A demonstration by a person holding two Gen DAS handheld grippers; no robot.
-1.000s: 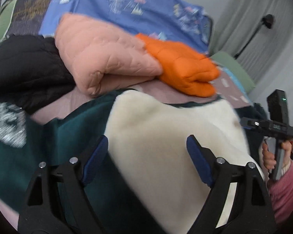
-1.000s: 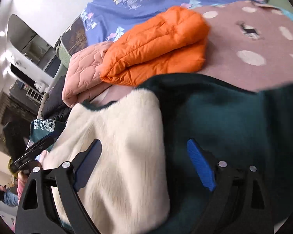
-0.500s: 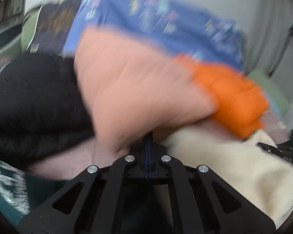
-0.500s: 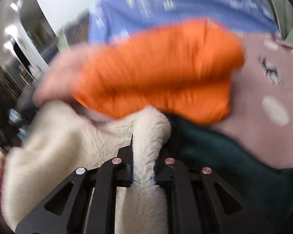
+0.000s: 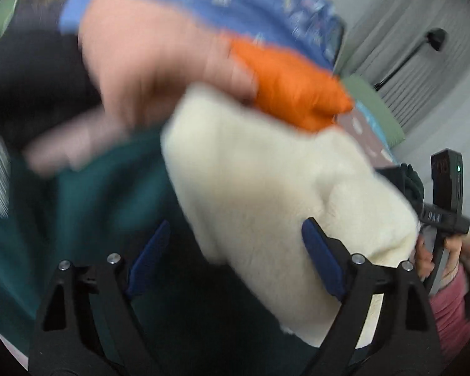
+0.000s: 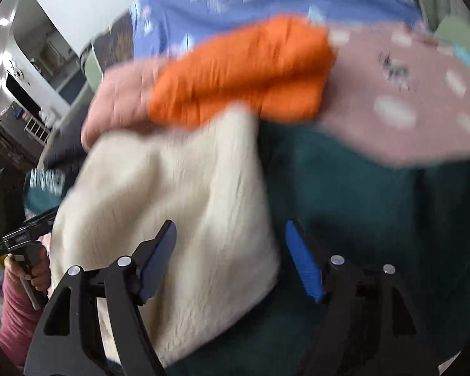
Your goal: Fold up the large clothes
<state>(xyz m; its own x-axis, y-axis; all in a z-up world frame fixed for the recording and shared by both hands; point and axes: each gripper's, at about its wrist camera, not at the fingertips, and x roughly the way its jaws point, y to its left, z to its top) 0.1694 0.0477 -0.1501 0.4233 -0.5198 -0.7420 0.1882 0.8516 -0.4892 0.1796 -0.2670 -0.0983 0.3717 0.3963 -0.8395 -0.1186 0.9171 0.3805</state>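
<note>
clothes pile on the bed, seen from both wrists
fleece-lined garment (image 5: 282, 188) lies nearest, lining folded on top; quilted jacket (image 5: 147, 62) and puffer jacket (image 5: 291, 87) side by side just behind it; patterned blanket (image 6: 266, 0) behind those; bedsheet (image 6: 407, 109) under everything

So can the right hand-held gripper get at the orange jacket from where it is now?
Probably not directly. The right hand-held gripper has just been opening and sits over the cream fleece lining; the orange jacket lies beyond that fleece, whose far edge overlaps it, so it would need to reach across.
</note>
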